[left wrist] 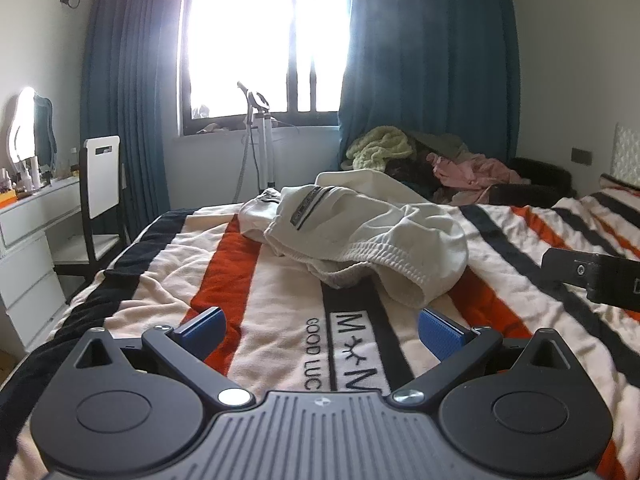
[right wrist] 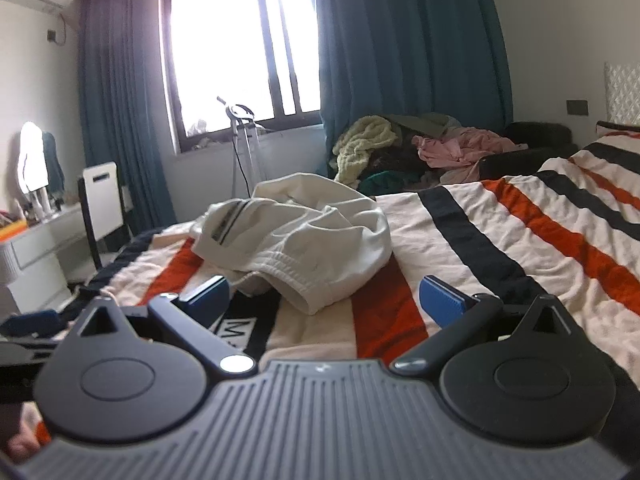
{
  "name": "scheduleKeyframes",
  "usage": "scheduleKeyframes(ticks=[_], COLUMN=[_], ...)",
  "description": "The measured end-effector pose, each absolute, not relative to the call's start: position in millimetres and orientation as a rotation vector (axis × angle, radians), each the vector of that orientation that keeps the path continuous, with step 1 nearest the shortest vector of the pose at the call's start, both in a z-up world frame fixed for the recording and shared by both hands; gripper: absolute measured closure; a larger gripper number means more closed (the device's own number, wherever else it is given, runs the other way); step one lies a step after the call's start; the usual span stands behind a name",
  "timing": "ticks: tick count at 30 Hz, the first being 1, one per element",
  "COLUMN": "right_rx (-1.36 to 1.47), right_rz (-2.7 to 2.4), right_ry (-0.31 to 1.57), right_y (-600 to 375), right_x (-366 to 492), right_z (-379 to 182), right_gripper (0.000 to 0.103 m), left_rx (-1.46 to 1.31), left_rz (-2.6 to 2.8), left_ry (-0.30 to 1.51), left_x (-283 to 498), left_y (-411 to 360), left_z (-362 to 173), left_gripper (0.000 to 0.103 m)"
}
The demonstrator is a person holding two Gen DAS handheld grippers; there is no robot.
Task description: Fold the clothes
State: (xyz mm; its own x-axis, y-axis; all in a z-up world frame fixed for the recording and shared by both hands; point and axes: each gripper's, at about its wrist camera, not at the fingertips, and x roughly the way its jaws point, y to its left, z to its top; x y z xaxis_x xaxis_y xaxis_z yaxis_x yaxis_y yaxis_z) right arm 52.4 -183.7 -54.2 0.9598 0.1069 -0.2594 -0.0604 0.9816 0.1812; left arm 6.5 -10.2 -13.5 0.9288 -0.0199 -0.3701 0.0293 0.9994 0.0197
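Tongs spread wide on both sides: your left gripper [left wrist: 320, 332] hovered with its blue pads [left wrist: 440, 334] well apart, holding nothing, low over the striped blanket [left wrist: 248, 340] and just short of the garment. Your right gripper [right wrist: 324, 304] stood equally agape and empty, its left pad [right wrist: 208, 294] close beside the waistband's edge, though you could not tell from either view whether it touched the cloth. Part of the right gripper's black body [left wrist: 592, 276] showed at the edge of the left wrist view, above the blanket's orange and black bands.

Beyond the bed, a heap of clothes [right wrist: 420, 148], pale green, pink and dark, lay under the blue curtain [right wrist: 408, 48]. A garment steamer stand [left wrist: 258, 136] stood below the bright window [left wrist: 264, 36], and a white chair [left wrist: 100, 184] sat at a white dressing table [left wrist: 36, 216] with a lit mirror [left wrist: 24, 124]. Nothing lay between your grippers and the garment.

Cream trousers [left wrist: 360, 236] sat crumpled in a mound near the middle of the blanket, unfolded, the elastic waistband [left wrist: 380, 256] gaping toward you and a dark striped trim [left wrist: 308, 204] running along the upper side. A printed label [left wrist: 354, 356] on the blanket lay just in front of them.
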Motion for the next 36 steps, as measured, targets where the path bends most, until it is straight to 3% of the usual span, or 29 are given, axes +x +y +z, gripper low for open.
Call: scheduleKeyframes(ticks=[16,25,29,30,32,34,36], right_rx=[0.212,0.308,0.278,0.268,0.264,0.293,0.343], right_rz=[0.033,0.041,0.102,0.114,0.119,0.112,0.09], right_ry=[0.256,0.347,0.439,0.445,0.466,0.486,0.486], right_y=[-194,-184,-168,-164,-157,-154,-156], right_x=[65,161,203,211,231,249,264], right_z=[-62,-102,-132,-138,-151,-162,-169], right_gripper=[0.0,0.0,0.007,0.011,0.028,0.029,0.037], left_rx=[-0.014,0.007,-0.042,-0.054,-0.078,-0.107,-0.129], left_rz=[-0.043,0.116,0.153,0.156,0.147,0.147,0.143], left_ry=[0.349,0.29,0.289,0.3,0.342,0.379,0.397], left_x=[29,83,101,105,113,123,132], left_y=[-2,21,39,42,49,56,64], left_z=[30,51,30,23,10,1,-6], left_gripper=[0.0,0.0,0.0,0.0,0.0,0.0,0.0])
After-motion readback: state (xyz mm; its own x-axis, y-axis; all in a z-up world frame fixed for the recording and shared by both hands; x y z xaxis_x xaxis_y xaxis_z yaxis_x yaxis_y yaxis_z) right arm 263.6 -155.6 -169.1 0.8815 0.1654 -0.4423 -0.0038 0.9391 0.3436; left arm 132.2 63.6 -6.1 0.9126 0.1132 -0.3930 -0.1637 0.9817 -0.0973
